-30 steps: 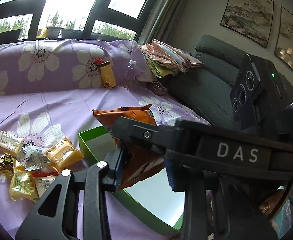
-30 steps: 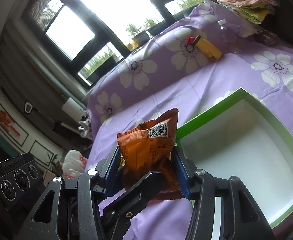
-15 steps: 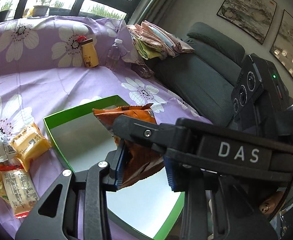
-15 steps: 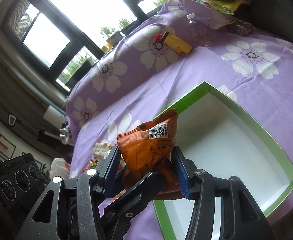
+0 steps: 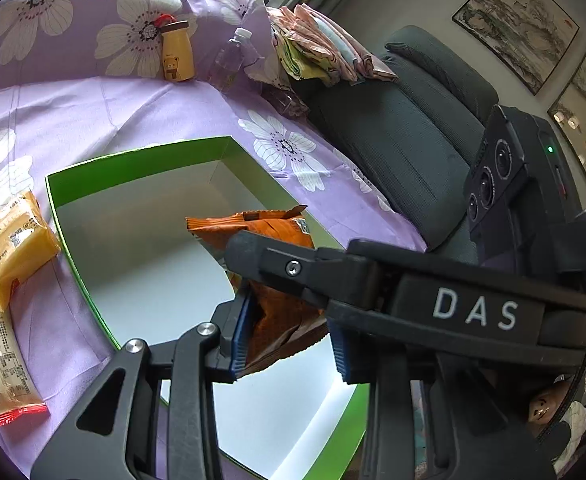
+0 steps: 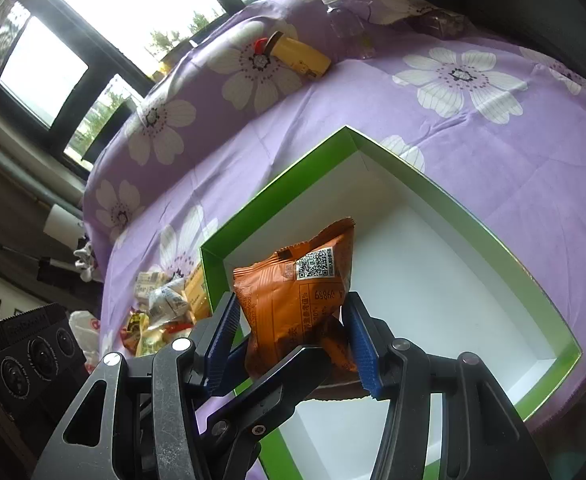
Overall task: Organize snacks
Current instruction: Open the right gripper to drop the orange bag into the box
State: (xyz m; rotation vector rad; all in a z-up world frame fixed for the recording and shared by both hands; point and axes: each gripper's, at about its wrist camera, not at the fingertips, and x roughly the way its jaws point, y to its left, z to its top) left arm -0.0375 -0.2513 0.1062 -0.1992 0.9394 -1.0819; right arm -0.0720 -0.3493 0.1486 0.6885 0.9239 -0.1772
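— Purple flowered cloth (image 6: 473, 152) covers the whole surface, so where does the orange snack bag (image 6: 297, 300) sit on it?

— It doesn't touch the cloth. It hangs over the white floor of the green box (image 6: 277, 184), near the box's left corner, pinched from both sides at once.

— By both grippers?

— Yes. The right gripper (image 6: 293, 344) has its blue pads pressed into the bag's lower half, fingers narrowed onto it. The left gripper (image 5: 289, 332) crosses it at an angle and is closed on the same bag (image 5: 277, 280). My guess is that the double grip steadies a soft, puffy packet for lowering into the box.

— How does the bag look?

— Crinkled orange foil, a serrated top seam, a QR code label and printed digits facing the right camera. It bulges above the pads.

— And around it?

— The box is otherwise bare inside. Other snack packets (image 5: 13, 240) lie on the cloth just beside the box's left wall, yellow and clear ones, not yet sorted. A yellow bottle (image 5: 177, 52) and a plastic bottle (image 5: 229, 60) stand well apart at the back.
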